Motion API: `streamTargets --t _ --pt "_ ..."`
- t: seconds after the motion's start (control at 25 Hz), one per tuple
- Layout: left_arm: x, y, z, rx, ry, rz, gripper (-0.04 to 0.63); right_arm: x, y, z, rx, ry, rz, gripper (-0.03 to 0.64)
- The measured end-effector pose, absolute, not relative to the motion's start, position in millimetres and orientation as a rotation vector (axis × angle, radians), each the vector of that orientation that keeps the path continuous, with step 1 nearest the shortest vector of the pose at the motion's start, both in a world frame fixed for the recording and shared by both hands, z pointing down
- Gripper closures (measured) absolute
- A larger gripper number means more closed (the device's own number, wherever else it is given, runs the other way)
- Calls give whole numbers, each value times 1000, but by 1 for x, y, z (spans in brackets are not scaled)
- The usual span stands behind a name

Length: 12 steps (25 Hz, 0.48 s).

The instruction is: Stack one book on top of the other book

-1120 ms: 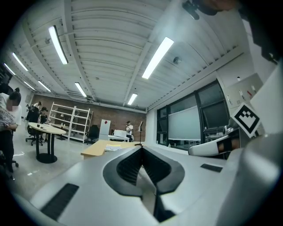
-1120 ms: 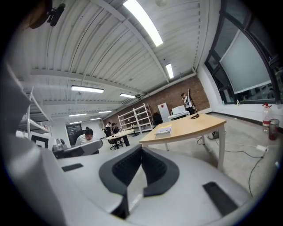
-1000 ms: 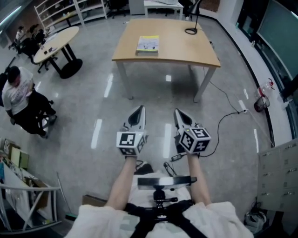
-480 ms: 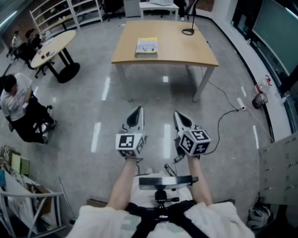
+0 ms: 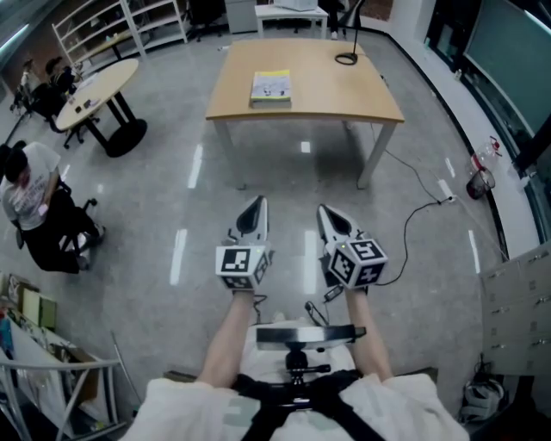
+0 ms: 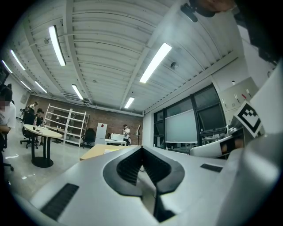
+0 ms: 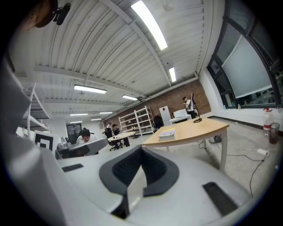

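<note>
A yellow-and-white book (image 5: 271,87) lies on the wooden table (image 5: 344,95) far ahead of me, and it shows again in the right gripper view (image 7: 167,133). It looks like a short stack, but I cannot tell whether a second book lies under it. My left gripper (image 5: 255,207) and right gripper (image 5: 326,213) hang side by side over the grey floor, well short of the table. Both point level toward it. The left gripper (image 6: 142,150) has its jaws pressed together with nothing between them, and so does the right gripper (image 7: 141,150).
A black cable coil (image 5: 348,58) rests on the table's far right corner. A round table (image 5: 95,82) and a seated person (image 5: 34,202) are at the left, shelves (image 5: 129,21) behind. A floor cable (image 5: 422,215), a red bottle (image 5: 480,185) and a cabinet (image 5: 516,310) stand at the right.
The right gripper has drifted slightly left and forward. The left gripper has kept its place. Both stay shut. The seated person at the left has shifted.
</note>
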<state>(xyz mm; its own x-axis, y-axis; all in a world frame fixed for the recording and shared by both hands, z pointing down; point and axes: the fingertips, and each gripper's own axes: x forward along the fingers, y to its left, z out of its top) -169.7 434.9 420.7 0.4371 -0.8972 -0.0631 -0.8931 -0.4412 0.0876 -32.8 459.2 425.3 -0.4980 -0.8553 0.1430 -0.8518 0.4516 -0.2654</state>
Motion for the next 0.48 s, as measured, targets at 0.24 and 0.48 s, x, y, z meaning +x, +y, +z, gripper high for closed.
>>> streamTargets --t 0.24,0.48 --pt "-172 434 426 2617 -1638 -147 586 -39 459 430 -1553 2700 -477 615" --pt "-172 431 427 2608 -1646 -135 586 -40 455 428 -1556 2714 -469 615"
